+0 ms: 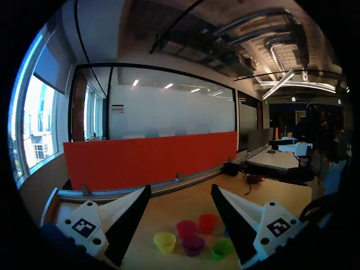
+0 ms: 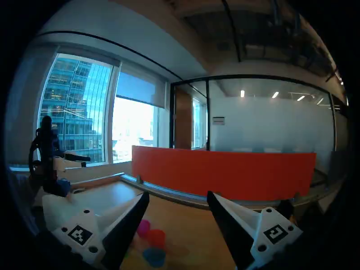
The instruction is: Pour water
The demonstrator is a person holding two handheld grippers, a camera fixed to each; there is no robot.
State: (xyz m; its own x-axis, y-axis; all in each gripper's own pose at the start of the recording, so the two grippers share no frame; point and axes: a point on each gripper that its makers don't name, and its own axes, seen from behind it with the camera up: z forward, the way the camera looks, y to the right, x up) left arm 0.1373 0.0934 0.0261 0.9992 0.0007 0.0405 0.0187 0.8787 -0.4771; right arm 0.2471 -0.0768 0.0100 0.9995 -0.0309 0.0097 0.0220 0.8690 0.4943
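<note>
Five cups: yellow cup (image 1: 165,241), magenta cup (image 1: 186,228), red cup (image 1: 208,223), purple cup (image 1: 193,245) and green cup (image 1: 222,249), clustered on the table (image 1: 189,202) on the near side of the orange partition (image 1: 150,159); contents cannot be told.
Left gripper (image 1: 180,186): jaws wide apart, empty, above the cluster, short of the partition.
Right gripper (image 2: 177,193): jaws apart, empty, facing the partition; cups appear blurred below.
Handling, judged: small plastic cups, light, thin-walled, prone to tip, slide or squash.
Hold point, judged: mid-wall, below the rim, gentle pressure.
Task status: no cup taken; pouring not begun.
</note>
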